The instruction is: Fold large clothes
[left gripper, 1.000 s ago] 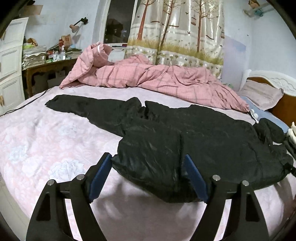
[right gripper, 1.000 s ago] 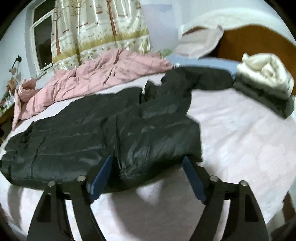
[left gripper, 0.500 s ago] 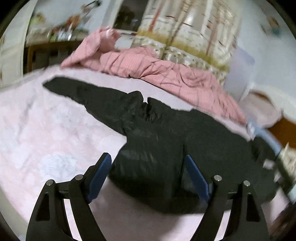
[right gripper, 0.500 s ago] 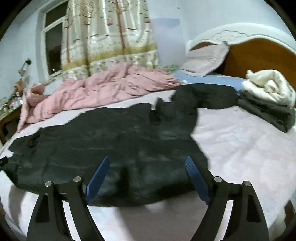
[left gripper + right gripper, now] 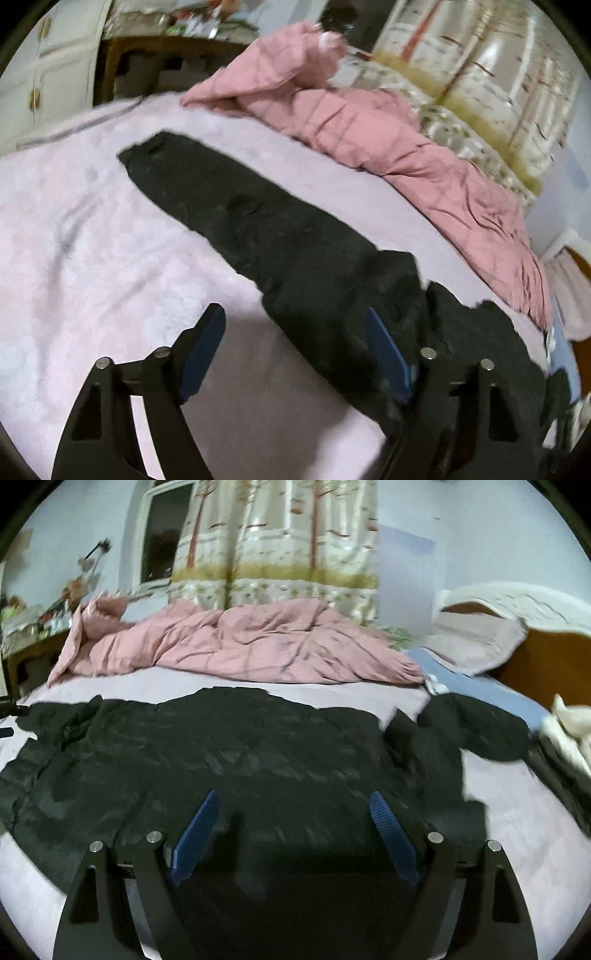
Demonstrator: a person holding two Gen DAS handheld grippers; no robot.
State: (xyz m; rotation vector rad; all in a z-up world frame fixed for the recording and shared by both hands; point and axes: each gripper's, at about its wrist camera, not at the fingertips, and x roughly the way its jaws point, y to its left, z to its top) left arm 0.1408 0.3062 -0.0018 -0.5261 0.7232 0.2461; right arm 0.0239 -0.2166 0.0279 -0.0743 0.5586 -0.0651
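Observation:
A large black padded jacket [image 5: 258,746] lies spread flat across the pink bed sheet [image 5: 92,258]. One long sleeve [image 5: 221,192] stretches toward the upper left in the left wrist view. My left gripper [image 5: 295,332] hovers over the base of that sleeve. Its jaws are closing, with black fabric under the right half of the gap and bare sheet under the left, and the pads press on nothing. My right gripper [image 5: 293,812] stands open low over the jacket's body, holding nothing. The jacket's other sleeve [image 5: 476,727] lies bunched at the right.
A crumpled pink quilt [image 5: 240,646] lies along the bed's far side under a tree-print curtain [image 5: 277,535]. A pillow [image 5: 476,642] and a wooden headboard [image 5: 546,664] are at the right, with folded clothes [image 5: 569,734] beside them. A desk [image 5: 155,62] and a white cabinet [image 5: 48,66] stand beyond the bed's left end.
The left gripper has swung left, from the jacket's hem to the base of the outstretched sleeve, and rolled. The right gripper has moved left, from the hem corner to over the jacket's body.

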